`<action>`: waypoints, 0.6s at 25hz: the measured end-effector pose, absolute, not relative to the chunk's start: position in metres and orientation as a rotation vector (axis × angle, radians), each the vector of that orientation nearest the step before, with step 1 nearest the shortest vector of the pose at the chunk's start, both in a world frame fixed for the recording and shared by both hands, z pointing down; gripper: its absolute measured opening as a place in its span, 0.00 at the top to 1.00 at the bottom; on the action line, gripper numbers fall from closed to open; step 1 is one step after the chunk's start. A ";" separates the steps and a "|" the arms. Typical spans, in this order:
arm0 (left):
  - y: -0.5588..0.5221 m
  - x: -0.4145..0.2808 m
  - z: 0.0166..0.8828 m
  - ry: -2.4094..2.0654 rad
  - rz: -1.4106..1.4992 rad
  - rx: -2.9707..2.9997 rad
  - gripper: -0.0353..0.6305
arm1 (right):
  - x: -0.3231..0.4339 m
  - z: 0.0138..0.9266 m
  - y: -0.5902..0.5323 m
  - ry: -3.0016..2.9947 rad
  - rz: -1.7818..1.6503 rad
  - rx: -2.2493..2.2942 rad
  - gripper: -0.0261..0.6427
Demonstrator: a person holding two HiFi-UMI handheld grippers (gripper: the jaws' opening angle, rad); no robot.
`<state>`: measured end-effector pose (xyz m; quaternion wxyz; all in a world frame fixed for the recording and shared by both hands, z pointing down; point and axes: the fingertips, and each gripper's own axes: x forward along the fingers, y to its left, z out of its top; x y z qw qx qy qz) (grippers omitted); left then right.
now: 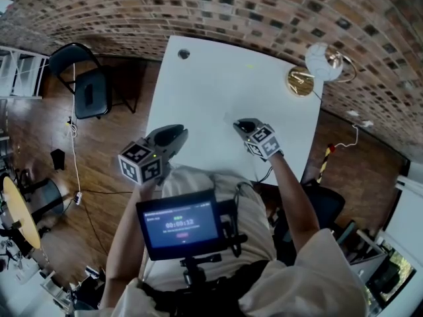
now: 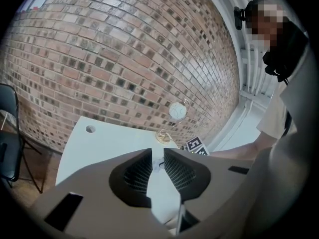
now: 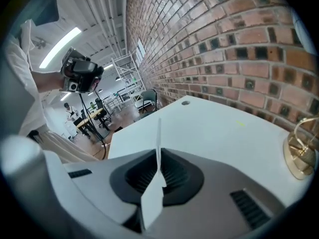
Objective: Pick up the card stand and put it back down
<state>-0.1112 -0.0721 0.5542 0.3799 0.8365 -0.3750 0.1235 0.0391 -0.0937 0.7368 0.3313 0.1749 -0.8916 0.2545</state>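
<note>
The card stand (image 1: pixel 310 74) has a round gold base and a wire loop that holds a round white card. It stands at the table's far right corner, near the brick wall. It also shows beyond the left jaws as the card stand (image 2: pixel 169 128), and its gold base (image 3: pixel 301 158) sits at the right edge of the right gripper view. My right gripper (image 1: pixel 239 125) is over the table's middle, well short of the stand, and is shut on a thin white card (image 3: pixel 159 148) seen edge-on. My left gripper (image 1: pixel 177 132) hovers at the table's near left with its jaws apart and nothing between them.
The white table (image 1: pixel 218 84) has a round cable hole (image 1: pixel 184 54) at its far left. A black chair (image 1: pixel 86 88) stands on the wood floor to the left. A brick wall runs behind the table. A small monitor (image 1: pixel 180 224) hangs at the person's chest.
</note>
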 end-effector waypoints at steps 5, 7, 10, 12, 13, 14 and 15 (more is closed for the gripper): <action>-0.069 -0.112 0.559 -0.962 0.329 2.124 0.83 | 0.033 0.758 -0.090 -2.322 0.676 0.415 0.91; -0.068 -0.113 0.560 -0.963 0.332 2.116 0.83 | 0.032 0.766 -0.087 -2.315 0.682 0.399 0.91; -0.068 -0.115 0.562 -0.967 0.346 2.104 0.83 | 0.031 0.776 -0.085 -2.301 0.684 0.377 0.91; -0.068 -0.115 0.564 -0.968 0.352 2.097 0.83 | 0.032 0.782 -0.084 -2.291 0.686 0.368 0.91; -0.069 -0.115 0.564 -0.971 0.354 2.097 0.83 | 0.032 0.784 -0.084 -2.290 0.687 0.364 0.91; -0.069 -0.115 0.564 -0.974 0.354 2.097 0.83 | 0.031 0.785 -0.083 -2.292 0.690 0.361 0.91; -0.070 -0.116 0.564 -0.976 0.354 2.098 0.83 | 0.030 0.786 -0.083 -2.295 0.694 0.358 0.91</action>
